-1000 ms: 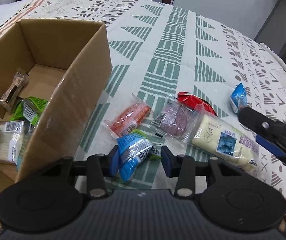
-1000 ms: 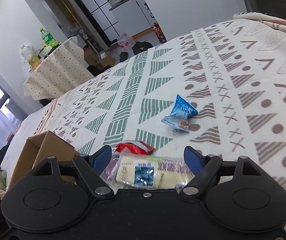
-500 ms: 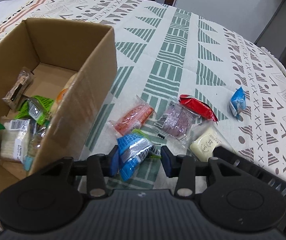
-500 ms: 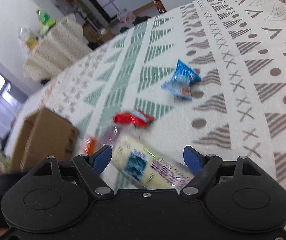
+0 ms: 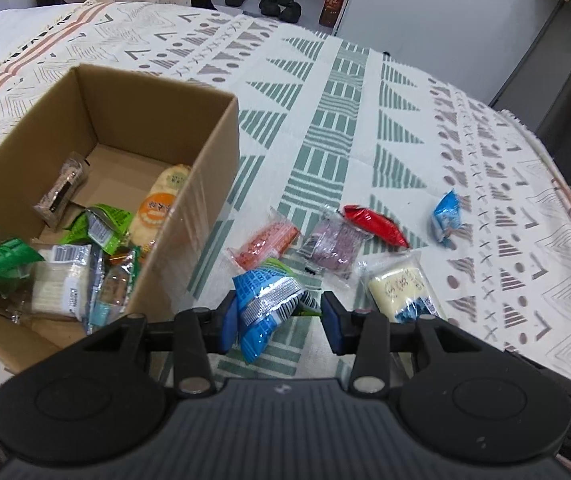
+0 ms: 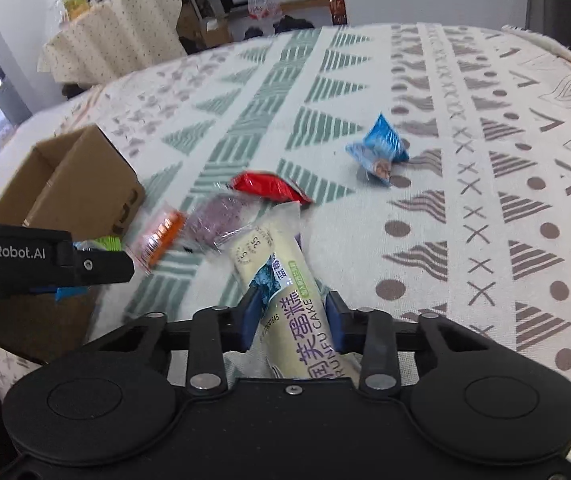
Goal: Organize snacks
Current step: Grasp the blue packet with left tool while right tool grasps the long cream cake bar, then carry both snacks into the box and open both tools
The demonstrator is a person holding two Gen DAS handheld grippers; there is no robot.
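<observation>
Snacks are about half sorted, I'd say: several packets already lie in the cardboard box [image 5: 205,168] at the left of the left wrist view. The left gripper [image 5: 279,320] pinches a blue-and-silver packet [image 5: 265,312] just right of the box; the right gripper [image 6: 291,322] is clamped on the cream cake bar [image 6: 281,276] at lower centre. An orange packet [image 5: 265,242], purple packet [image 5: 333,246], red packet [image 5: 377,226] and small blue packet [image 5: 447,218] remain mid-frame on the patterned tablecloth [image 5: 365,120].
</observation>
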